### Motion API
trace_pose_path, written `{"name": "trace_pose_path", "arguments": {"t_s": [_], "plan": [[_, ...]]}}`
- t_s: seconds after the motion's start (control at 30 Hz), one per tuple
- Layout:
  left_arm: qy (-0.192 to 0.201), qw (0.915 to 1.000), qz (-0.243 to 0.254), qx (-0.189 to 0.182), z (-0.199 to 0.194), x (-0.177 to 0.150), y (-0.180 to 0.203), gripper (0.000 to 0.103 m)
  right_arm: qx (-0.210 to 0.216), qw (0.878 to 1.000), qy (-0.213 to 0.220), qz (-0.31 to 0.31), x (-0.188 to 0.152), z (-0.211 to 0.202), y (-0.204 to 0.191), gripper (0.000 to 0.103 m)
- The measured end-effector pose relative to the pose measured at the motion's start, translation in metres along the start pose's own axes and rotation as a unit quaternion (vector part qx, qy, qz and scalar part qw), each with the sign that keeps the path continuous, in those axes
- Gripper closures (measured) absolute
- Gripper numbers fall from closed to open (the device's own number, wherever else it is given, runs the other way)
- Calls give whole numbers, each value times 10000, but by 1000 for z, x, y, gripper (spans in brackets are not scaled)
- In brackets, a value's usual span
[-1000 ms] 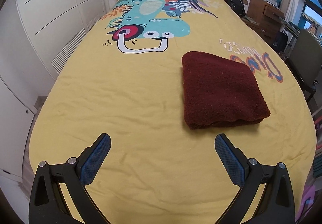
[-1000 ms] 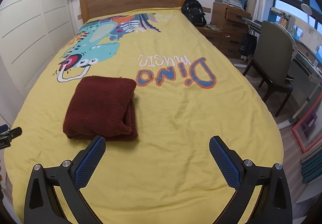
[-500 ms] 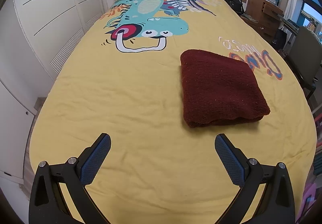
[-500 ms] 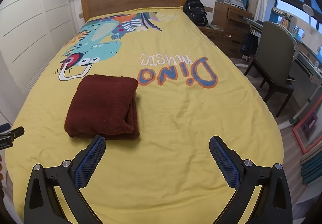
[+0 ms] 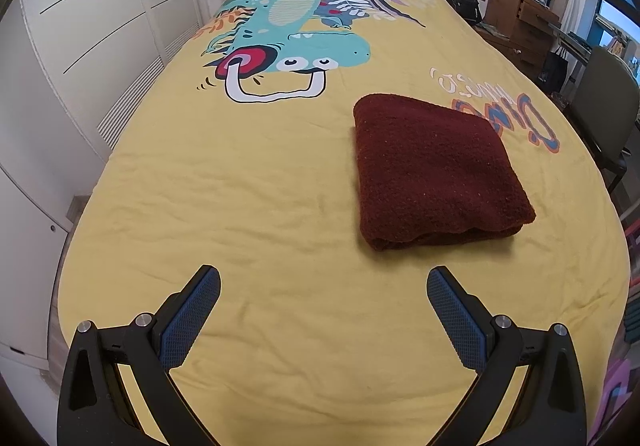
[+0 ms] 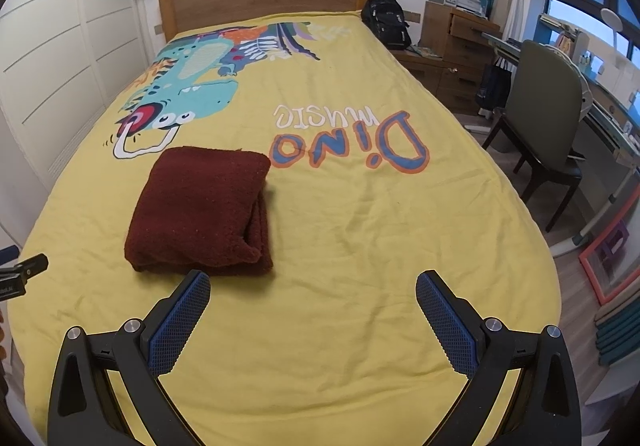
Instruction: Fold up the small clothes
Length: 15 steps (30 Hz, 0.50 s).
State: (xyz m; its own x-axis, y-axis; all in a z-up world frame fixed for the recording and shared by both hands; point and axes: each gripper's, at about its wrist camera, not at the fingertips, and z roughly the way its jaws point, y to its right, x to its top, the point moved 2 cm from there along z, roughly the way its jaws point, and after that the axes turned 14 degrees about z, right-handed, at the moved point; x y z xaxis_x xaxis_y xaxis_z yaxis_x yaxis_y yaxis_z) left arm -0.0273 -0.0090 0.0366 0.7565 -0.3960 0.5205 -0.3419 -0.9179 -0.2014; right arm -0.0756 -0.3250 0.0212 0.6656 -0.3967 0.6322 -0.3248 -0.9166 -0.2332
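Kid's bedroom, dino bedspread (image 6: 360, 246), wood headboard (image 6: 264, 1), desk w/ chair (image 6: 548, 117)

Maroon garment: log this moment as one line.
garment: folded, flat on bed | left gripper: open, empty, short of garment | right gripper: open, empty, short of garment

Yellow dinosaur bedspread (image 5: 256, 181), green chair (image 6: 548, 113)

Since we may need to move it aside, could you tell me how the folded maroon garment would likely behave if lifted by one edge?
The maroon garment looks fleecy and soft, so it would probably droop. Its layers lie loose, so the fold would likely fall open. Pushed, it may bunch on the bedspread.
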Motion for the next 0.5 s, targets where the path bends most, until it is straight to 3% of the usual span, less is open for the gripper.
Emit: {"name": "trace_pose_path", "arguments": {"t_s": [0.5], "plan": [[-40,10000,48,-23,3,1,2,1,-34,10000,-54,-25,0,3,2,0]]}}
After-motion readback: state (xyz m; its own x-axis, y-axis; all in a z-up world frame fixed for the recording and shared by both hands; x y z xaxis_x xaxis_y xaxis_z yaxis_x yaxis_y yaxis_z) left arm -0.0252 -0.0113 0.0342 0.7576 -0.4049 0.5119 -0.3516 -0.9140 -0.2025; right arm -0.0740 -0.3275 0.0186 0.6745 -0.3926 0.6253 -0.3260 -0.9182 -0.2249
